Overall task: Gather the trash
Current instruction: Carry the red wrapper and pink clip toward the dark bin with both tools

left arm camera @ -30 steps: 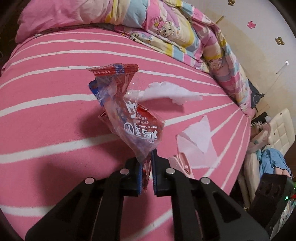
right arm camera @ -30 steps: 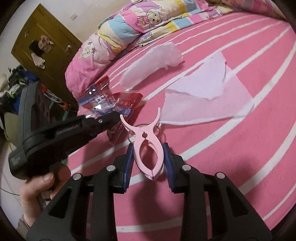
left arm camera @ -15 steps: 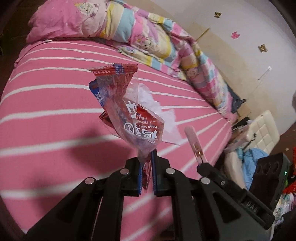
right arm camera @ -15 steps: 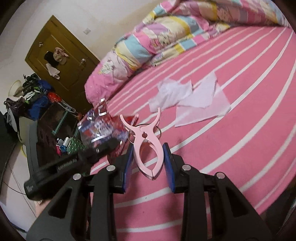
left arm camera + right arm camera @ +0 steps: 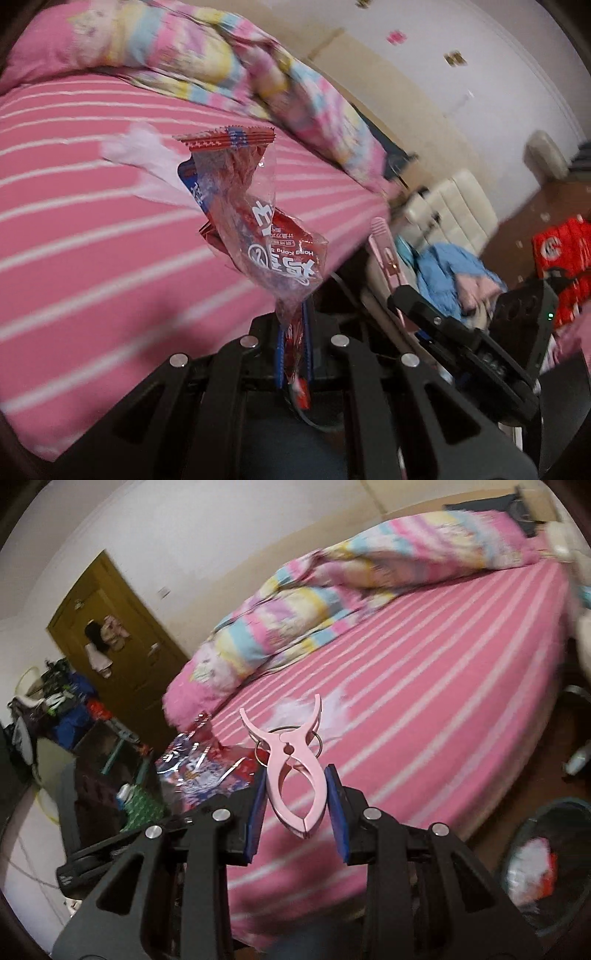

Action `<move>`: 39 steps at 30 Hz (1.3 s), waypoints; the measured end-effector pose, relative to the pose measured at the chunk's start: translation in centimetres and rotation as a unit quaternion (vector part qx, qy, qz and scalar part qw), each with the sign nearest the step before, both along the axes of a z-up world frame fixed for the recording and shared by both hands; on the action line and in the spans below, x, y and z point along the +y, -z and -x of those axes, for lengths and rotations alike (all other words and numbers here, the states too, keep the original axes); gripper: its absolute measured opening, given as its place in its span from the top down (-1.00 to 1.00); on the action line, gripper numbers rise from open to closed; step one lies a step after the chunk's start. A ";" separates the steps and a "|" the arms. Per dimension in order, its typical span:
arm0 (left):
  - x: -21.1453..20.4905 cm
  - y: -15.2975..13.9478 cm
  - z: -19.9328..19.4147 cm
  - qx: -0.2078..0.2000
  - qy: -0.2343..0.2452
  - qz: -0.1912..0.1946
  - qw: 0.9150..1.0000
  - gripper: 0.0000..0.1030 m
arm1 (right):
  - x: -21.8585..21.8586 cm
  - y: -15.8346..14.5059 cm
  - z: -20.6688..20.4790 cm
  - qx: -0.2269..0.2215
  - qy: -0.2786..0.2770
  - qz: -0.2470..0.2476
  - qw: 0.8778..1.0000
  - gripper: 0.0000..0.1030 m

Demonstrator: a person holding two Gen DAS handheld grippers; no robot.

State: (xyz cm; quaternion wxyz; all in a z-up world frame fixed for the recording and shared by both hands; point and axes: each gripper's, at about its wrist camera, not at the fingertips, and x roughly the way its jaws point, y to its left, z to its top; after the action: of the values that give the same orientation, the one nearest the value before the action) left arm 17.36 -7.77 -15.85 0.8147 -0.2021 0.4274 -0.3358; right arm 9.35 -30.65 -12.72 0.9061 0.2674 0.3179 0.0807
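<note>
Both claws, wrapper (image 5: 258, 229) and clip (image 5: 295, 771) gripped, have left the bed (image 5: 424, 709).

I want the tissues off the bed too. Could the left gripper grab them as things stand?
Probably not. The left gripper is shut on a snack wrapper and held up clear of the bed, while the tissues lie farther back on it. It would need to drop the wrapper first.

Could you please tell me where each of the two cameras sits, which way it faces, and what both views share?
Left wrist: on the left gripper, looking across the striped bed; its fingers pinch a snack wrapper; the right gripper shows alongside.
Right wrist: on the right gripper, facing the bed and door; it clamps a pink clothes peg; a trash bin sits low right.
Shared: bed, quilt, tissues, wrapper, peg.
</note>
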 end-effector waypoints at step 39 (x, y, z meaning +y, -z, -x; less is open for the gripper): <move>-33.8 22.2 5.6 0.221 0.278 -0.134 0.925 0.85 | -24.1 21.8 13.8 0.225 0.256 -0.045 0.939 0.38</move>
State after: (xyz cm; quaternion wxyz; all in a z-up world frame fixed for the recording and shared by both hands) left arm 11.79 -41.58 -38.02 0.5930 -0.0328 0.6764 -0.4356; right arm -4.48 -54.79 -34.50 0.7881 0.3909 0.4303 -0.2020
